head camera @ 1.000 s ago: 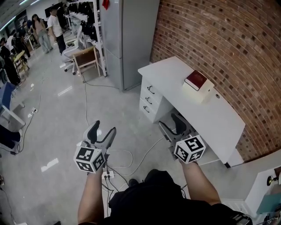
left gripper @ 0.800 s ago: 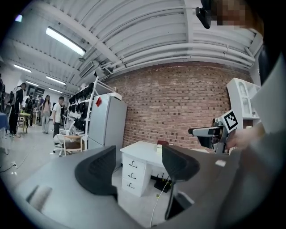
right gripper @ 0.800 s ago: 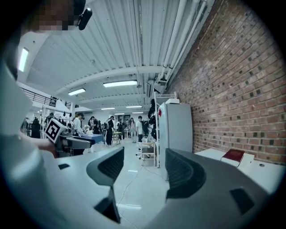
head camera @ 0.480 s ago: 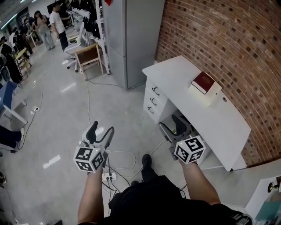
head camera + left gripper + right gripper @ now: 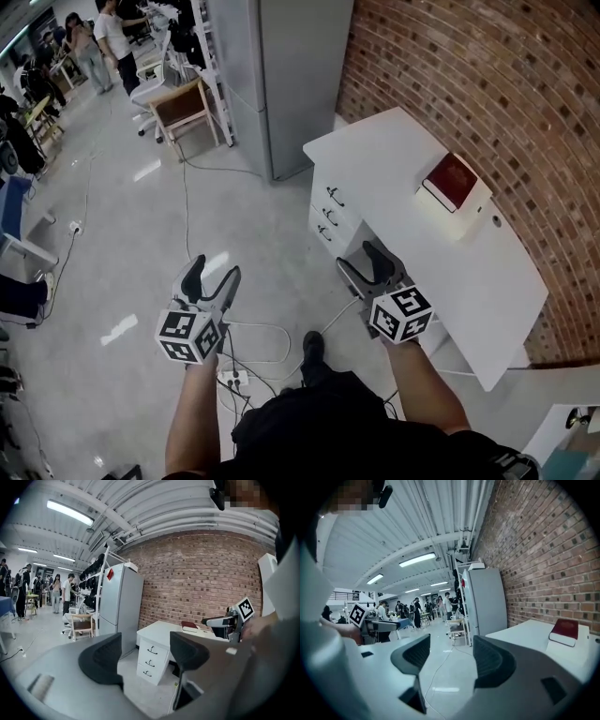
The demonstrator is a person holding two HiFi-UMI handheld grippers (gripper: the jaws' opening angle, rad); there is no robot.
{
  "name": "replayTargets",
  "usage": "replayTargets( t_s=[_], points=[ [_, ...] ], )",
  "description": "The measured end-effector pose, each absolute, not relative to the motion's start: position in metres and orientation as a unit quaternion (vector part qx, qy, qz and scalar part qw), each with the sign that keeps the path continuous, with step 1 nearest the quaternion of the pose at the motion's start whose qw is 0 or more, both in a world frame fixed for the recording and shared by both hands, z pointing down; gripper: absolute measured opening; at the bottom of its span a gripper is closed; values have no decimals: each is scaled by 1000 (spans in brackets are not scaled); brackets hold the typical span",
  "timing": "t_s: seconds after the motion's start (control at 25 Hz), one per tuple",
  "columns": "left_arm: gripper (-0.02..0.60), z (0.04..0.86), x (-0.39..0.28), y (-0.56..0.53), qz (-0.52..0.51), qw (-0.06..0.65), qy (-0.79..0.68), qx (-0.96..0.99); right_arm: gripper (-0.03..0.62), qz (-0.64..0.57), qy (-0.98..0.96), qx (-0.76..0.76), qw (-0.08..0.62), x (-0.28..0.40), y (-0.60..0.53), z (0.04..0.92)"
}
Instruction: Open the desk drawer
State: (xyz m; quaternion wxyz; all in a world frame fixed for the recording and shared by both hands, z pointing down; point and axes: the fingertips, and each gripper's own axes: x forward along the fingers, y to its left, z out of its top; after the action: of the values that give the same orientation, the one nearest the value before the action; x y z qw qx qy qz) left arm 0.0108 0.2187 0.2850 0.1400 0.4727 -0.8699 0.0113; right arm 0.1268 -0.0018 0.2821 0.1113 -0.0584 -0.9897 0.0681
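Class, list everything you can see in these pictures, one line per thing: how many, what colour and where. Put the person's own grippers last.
desk: one, white, along the brick wall
drawers: three, white with dark handles, stacked at the desk's end by the tall unit, all shut
box: one, white, on the desk top
book: one, dark red, lying on the box
brick wall: one, red-brown, behind the desk
tall unit: one, grey, beside the desk's end
chair: one, wooden, left of the tall unit
cables: several, white, on the floor by the grippers
people: several, far back in the hall
left gripper: grey, black pads, jaws apart, empty, over the floor
right gripper: grey, black pads, jaws apart, empty, before the desk
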Motion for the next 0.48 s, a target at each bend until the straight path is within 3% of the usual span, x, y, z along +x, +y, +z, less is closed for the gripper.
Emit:
replayTargets(
  t_s=[0.48],
  points=[
    [308, 268, -41, 133, 23, 142, -861, 487, 256, 73, -987, -82, 117, 68, -72, 276]
  ],
)
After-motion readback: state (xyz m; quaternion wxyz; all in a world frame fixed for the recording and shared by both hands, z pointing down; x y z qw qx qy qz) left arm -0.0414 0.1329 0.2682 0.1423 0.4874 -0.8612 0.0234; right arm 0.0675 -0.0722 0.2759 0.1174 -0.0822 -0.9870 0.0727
